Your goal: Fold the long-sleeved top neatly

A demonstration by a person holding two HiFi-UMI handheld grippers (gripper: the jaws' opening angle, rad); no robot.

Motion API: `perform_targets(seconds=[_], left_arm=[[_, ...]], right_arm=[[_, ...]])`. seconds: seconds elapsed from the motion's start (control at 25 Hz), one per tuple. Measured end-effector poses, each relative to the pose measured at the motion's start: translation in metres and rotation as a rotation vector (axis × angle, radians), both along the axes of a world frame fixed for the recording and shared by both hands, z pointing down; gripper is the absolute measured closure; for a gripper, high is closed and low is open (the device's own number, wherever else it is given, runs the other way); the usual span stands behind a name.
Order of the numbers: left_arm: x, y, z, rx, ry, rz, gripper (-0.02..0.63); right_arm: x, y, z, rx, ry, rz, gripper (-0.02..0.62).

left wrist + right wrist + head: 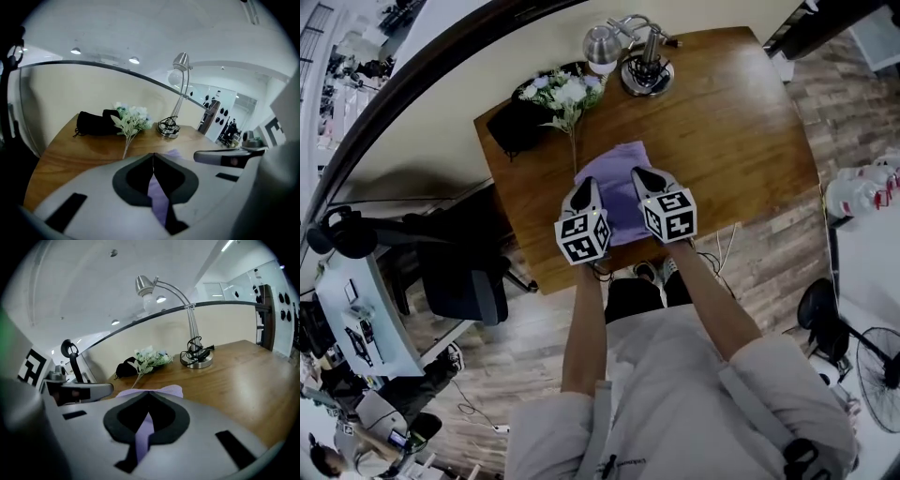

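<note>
The purple long-sleeved top [617,178] lies folded into a small rectangle on the wooden table [731,141], near its front edge. Both grippers hover over the top's near half, side by side. The left gripper [584,186] is over its left edge and the right gripper [643,174] over its right part. In the left gripper view the left gripper [153,155] has its jaws closed tip to tip, with purple cloth [174,153] showing beyond and below them. The right gripper [148,392] is likewise shut, with the top [165,391] just past its tips. I see no cloth pinched in either.
At the table's back stand a chrome desk lamp [643,64], a spray of artificial flowers [566,94] and a black pouch [517,122]. A black office chair [464,272] stands on the floor to the left. The person stands at the table's front edge.
</note>
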State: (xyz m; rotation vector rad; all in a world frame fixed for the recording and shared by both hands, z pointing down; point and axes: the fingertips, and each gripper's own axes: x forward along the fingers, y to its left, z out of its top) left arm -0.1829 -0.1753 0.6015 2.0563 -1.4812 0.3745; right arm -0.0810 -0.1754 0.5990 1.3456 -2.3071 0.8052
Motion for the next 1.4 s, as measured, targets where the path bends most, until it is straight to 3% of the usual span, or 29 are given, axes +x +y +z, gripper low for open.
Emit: perform_targets(seconds=[0.24, 0.56, 0.88, 1.4], left_arm=[[0.015, 0.079, 0.01, -0.026, 0.101, -0.102, 0.583], [0.029, 0.138, -0.041, 0.001, -0.022, -0.105, 0.583], [0.037, 0.206, -0.097, 0.12, -0.073, -0.163, 0.583], [0.066, 0.264, -0.115, 0.227, -0.097, -0.149, 0.583]], right_arm=[[0.031, 0.08, -0.011, -0.012, -0.062, -0.028, 0.591], [0.05, 0.127, -0.054, 0.082, -0.076, -0.133, 0.592], [0.06, 0.188, -0.09, 0.151, -0.089, -0.239, 0.592], [0.074, 0.248, -0.109, 0.272, -0.047, -0.378, 0.592]])
